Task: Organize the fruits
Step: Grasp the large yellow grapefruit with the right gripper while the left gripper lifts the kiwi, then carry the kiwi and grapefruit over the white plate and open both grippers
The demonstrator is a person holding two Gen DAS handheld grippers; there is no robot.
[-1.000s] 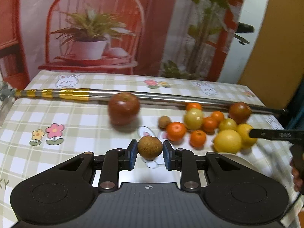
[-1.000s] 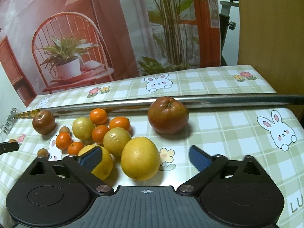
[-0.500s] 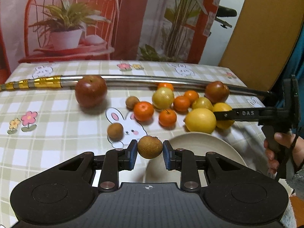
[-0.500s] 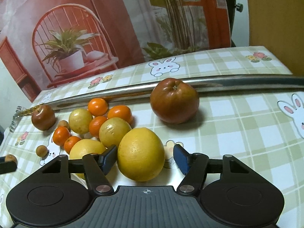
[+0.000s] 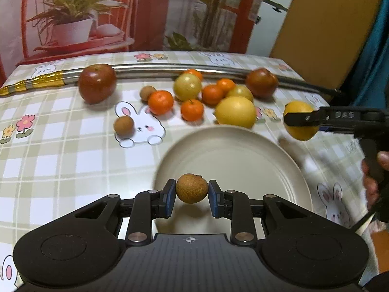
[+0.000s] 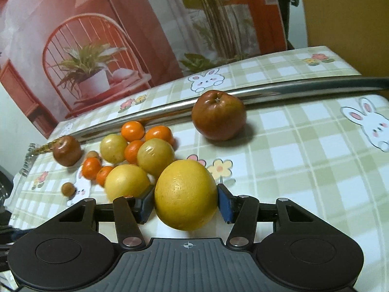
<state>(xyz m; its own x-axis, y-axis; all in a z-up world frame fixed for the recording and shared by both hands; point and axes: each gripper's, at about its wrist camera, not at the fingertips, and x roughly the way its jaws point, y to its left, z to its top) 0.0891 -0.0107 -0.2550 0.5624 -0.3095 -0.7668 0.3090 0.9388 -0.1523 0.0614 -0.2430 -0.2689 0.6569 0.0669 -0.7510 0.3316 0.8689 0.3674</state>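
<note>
Both grippers were loaded: the left gripper point(image 5: 191, 195), jaws clamped on a longan point(image 5: 191, 188), hung directly over the plate point(image 5: 267, 146), while the right gripper point(image 6: 186, 203), its jaws just closed onto an orange point(image 6: 186, 194), was beside it.

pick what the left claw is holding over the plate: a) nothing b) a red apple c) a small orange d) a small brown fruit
d, the left claw is shut on a small brown fruit above the plate.
</note>
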